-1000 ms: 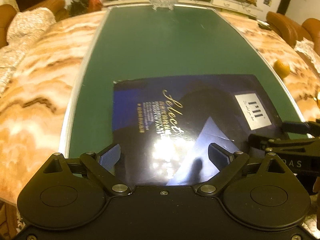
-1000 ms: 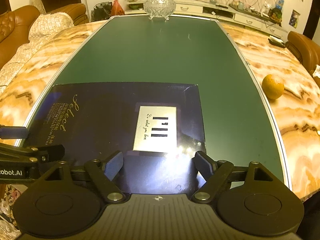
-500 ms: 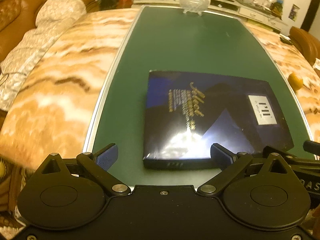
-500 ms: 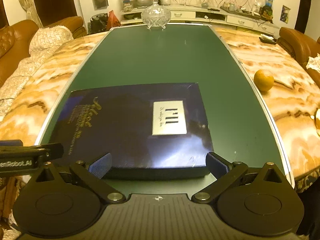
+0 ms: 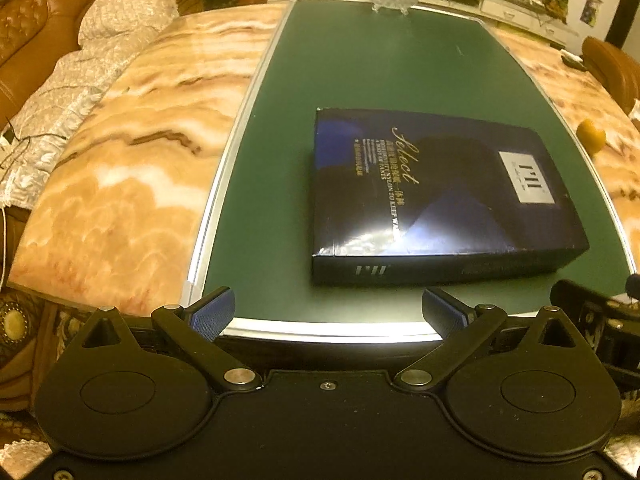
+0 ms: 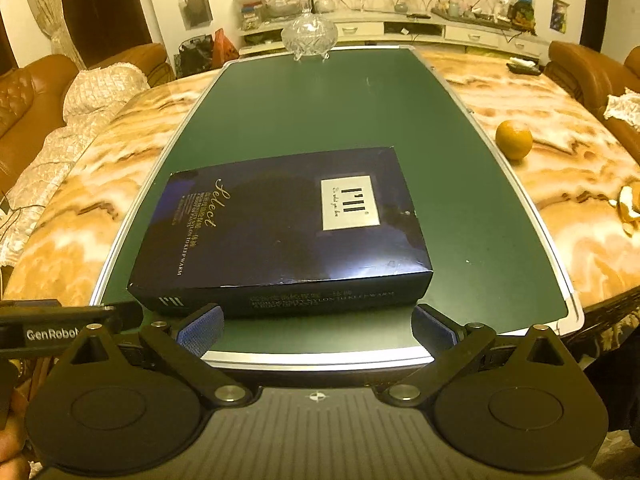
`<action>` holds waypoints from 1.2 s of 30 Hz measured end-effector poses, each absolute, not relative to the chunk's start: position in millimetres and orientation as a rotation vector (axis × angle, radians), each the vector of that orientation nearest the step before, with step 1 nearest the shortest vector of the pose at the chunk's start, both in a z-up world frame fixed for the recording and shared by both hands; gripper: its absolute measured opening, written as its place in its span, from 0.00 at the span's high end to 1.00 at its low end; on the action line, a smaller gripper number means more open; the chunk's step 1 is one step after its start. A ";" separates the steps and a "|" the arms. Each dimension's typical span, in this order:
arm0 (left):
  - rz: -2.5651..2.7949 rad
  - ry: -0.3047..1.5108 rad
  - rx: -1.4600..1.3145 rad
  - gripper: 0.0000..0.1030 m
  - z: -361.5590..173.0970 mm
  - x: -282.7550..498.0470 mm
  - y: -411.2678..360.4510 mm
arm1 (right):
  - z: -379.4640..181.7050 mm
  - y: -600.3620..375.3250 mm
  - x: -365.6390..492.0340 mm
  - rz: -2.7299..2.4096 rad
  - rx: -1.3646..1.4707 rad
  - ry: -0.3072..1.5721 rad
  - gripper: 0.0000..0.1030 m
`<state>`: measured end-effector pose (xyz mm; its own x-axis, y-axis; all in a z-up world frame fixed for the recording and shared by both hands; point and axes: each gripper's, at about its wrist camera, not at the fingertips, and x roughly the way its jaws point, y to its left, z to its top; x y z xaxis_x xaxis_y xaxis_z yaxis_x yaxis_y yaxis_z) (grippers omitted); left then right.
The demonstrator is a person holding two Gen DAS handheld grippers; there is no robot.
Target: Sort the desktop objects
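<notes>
A flat dark blue box [image 5: 432, 192] with gold "Select" lettering and a silver label lies on the green table mat [image 5: 360, 72], near its front edge. It also shows in the right wrist view [image 6: 280, 228]. My left gripper [image 5: 328, 314] is open and empty, at the mat's front edge, short of the box. My right gripper [image 6: 316, 328] is open and empty, just in front of the box's near side. Neither gripper touches the box.
A crystal lidded bowl [image 6: 309, 36] stands at the mat's far end. An orange [image 6: 514, 139] and orange peel [image 6: 628, 208] lie on the marble table top [image 6: 560, 168] to the right. Sofas flank the table; a cabinet stands behind.
Both grippers have drawn back toward the table's front edge and risen. The box, earlier between and under the fingers, now lies free on the mat ahead of them.
</notes>
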<state>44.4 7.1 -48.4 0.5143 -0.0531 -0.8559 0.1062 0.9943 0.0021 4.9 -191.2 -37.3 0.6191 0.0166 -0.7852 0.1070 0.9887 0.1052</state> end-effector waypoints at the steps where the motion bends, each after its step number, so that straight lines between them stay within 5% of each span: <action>1: -0.096 1.027 0.057 0.01 -48.6 43.1 7.0 | -36.7 -191.5 4.1 -0.056 0.150 0.901 0.00; 36: -0.113 1.073 0.052 0.01 -63.9 42.2 0.8 | -46.7 -184.9 5.9 -0.039 0.127 0.926 0.00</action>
